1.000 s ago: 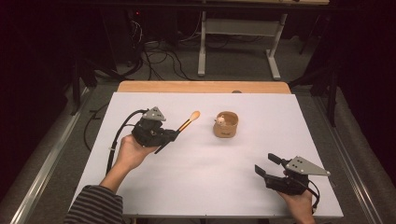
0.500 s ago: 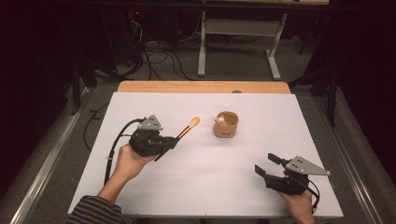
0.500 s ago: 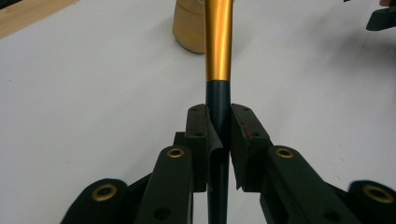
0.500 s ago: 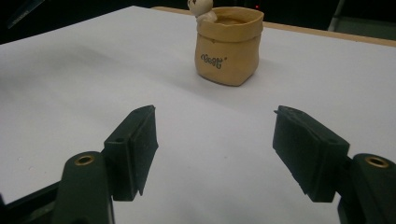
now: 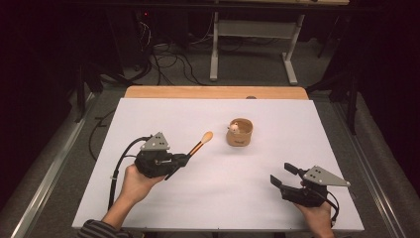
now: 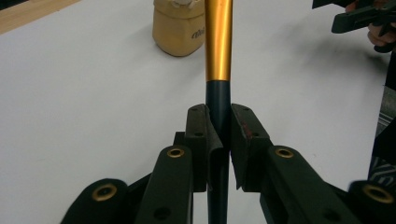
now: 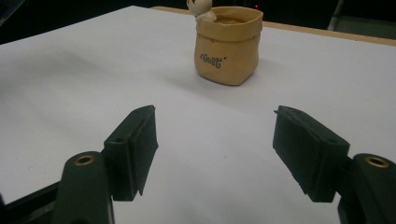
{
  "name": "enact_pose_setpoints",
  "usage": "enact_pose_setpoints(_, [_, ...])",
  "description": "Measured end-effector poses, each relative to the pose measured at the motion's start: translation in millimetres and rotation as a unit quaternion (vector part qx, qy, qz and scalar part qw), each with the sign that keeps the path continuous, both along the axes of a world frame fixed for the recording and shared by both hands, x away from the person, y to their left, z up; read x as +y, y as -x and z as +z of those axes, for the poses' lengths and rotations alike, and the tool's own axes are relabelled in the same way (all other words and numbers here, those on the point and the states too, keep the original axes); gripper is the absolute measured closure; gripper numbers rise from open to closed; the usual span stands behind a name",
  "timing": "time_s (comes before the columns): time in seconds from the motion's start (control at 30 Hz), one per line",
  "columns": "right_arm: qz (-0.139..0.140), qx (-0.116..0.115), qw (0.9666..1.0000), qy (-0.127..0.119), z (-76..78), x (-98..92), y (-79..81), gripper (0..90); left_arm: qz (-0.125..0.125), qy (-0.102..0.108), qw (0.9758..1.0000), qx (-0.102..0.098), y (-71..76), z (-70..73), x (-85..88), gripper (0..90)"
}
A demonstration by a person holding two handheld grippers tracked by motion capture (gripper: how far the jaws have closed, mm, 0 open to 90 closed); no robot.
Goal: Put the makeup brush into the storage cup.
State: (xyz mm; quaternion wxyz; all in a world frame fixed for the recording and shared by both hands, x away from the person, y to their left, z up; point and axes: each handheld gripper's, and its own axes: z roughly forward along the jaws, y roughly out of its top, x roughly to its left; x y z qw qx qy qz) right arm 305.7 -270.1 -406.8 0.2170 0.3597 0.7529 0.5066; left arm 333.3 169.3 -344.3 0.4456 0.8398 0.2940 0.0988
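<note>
High view: a brush is clamped by its handle in the left tool, raised over the white counter, tip aimed toward the pot and well short of it. Insertion is judged not yet done.

Left gripper view: a dark handle with a gold ferrule is seen pinched between the pads.

Right gripper view: the right tool is held apart, empty; the tan pot stands beyond it, upright.

- Brush: glossy gold metal ferrule, smooth dark handle.
- Pot: matt tan ceramic, sack-like.
- Table: smooth matt white top, wooden edge.
</note>
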Motion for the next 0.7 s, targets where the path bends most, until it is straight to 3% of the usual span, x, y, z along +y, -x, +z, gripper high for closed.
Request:
enact_pose_setpoints(0.4, [0.000, 0.004, 1.0000, -0.002, 0.0, 0.9, 0.8, 32.0, -0.007, 0.020, 0.9998, 0.000, 9.9, -11.0, -4.9, 78.4])
enact_pose_setpoints(0.7, [0.010, -0.001, 0.9999, 0.007, -0.1, 3.7, 1.6, 32.1, -0.012, 0.022, 0.9997, -0.004, 13.4, -15.9, -10.2, 78.4])
